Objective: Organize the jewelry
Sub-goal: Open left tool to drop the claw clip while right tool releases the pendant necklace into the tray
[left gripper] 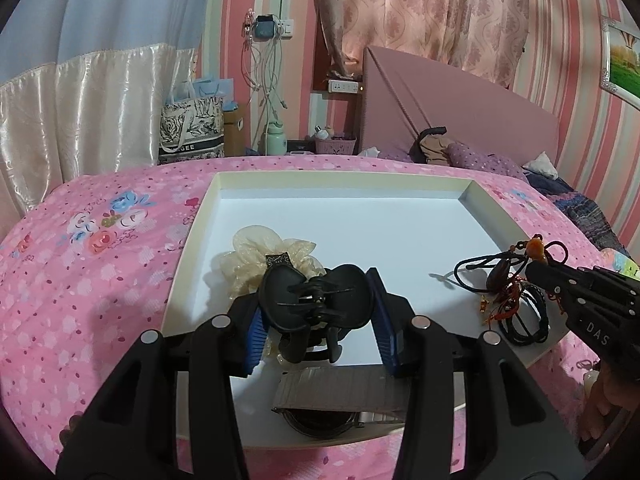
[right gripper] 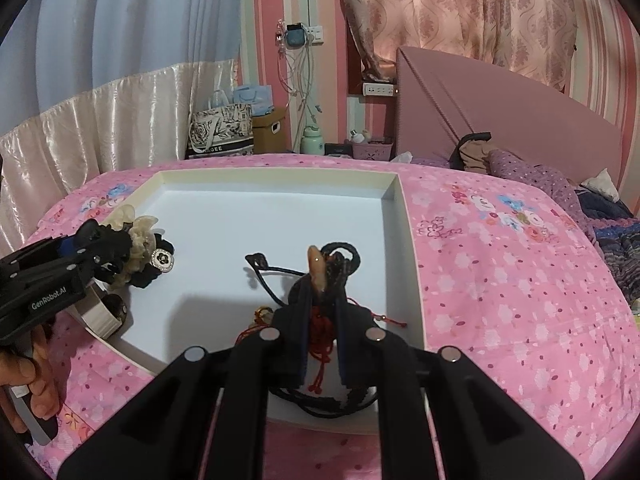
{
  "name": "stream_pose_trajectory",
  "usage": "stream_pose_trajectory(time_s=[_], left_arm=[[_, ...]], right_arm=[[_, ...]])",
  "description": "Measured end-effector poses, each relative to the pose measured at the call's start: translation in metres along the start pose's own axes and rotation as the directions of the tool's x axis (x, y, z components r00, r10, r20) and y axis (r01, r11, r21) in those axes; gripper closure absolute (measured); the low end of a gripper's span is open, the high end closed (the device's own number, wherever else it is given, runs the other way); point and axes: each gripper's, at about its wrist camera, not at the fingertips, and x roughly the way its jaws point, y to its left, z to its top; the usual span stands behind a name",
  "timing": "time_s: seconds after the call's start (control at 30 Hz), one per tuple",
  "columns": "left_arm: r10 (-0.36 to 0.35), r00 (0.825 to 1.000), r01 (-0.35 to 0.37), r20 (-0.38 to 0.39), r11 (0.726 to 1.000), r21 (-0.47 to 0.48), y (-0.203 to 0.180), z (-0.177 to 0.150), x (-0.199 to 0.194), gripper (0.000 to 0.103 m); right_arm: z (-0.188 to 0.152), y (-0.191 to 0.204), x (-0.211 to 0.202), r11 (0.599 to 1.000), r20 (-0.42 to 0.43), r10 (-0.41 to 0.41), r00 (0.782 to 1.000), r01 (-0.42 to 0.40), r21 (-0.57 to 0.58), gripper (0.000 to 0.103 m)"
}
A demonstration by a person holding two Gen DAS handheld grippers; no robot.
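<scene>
A white tray (left gripper: 340,178) lies on the pink bedspread. My left gripper (left gripper: 316,300) is shut on a black hair claw clip (left gripper: 312,296), held between the blue pads low over the tray's near left part. Behind the clip sits a cream scrunchie (left gripper: 256,252), and below it a watch with a grey band (left gripper: 336,396). My right gripper (right gripper: 322,288) is shut on a black cord necklace (right gripper: 276,272) with an orange pendant (right gripper: 316,266) and red tassel, over the tray's (right gripper: 280,174) near right part. A black scrunchie (right gripper: 160,260) lies by the left gripper (right gripper: 108,248).
The flowered pink bedspread (left gripper: 80,280) surrounds the tray. A pink headboard (left gripper: 460,112) and pillows stand at the back right. Bags (left gripper: 192,128), a green bottle and a basket stand past the bed's far edge. A hand (right gripper: 36,380) holds the left gripper's handle.
</scene>
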Motion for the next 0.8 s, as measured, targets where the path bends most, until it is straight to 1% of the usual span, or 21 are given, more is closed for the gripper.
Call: stream_pose_trajectory(time_s=[0.07,0.27,0.33,0.4,0.53,0.6,0.67,0.73,0.77,0.8], left_arm=[[0.000,1.000,0.000,0.005,1.000,-0.003,0.000,0.000,-0.001,0.059],[0.017,1.000,-0.016,0.026,1.000,-0.009,0.000,0.000,-0.006,0.059],[0.027,0.999,-0.027,0.038,1.000,-0.002,-0.002,0.000,-0.009,0.055],[0.038,0.998,-0.038,0.049,0.999,0.008,-0.005,0.000,-0.010,0.048],[0.051,0.996,-0.052,0.066,0.999,0.013,-0.006,0.000,-0.013,0.043],[0.058,0.996,-0.059,0.070,0.998,0.008,-0.005,0.001,-0.013,0.034],[0.064,0.995,-0.064,0.076,0.998,0.002,-0.004,0.001,-0.014,0.028],[0.069,0.994,-0.069,0.084,0.998,-0.001,-0.003,0.000,-0.017,0.025],[0.073,0.994,-0.073,0.086,0.997,0.000,-0.004,0.000,-0.017,0.020],[0.079,0.993,-0.079,0.091,0.997,0.003,-0.005,0.000,-0.018,0.019]], right_arm=[[0.000,0.000,-0.001,1.000,0.000,-0.004,1.000,0.004,-0.001,0.090],[0.001,0.002,-0.003,1.000,0.010,-0.018,1.000,0.019,-0.011,0.090],[0.001,0.003,-0.005,0.999,0.018,-0.025,1.000,0.026,-0.019,0.090],[0.001,0.003,-0.006,0.999,0.019,-0.024,1.000,0.025,-0.023,0.090],[0.001,0.004,-0.005,0.999,0.016,-0.025,1.000,0.026,-0.030,0.089],[0.001,0.005,-0.006,0.999,0.016,-0.029,0.999,0.030,-0.037,0.089],[0.001,0.007,-0.007,0.998,0.021,-0.040,0.999,0.041,-0.043,0.089],[0.001,0.009,-0.008,0.998,0.023,-0.039,0.999,0.040,-0.051,0.079],[0.001,0.010,-0.009,0.998,0.026,-0.041,0.999,0.042,-0.056,0.075],[0.001,0.010,-0.009,0.997,0.028,-0.042,0.999,0.044,-0.058,0.074]])
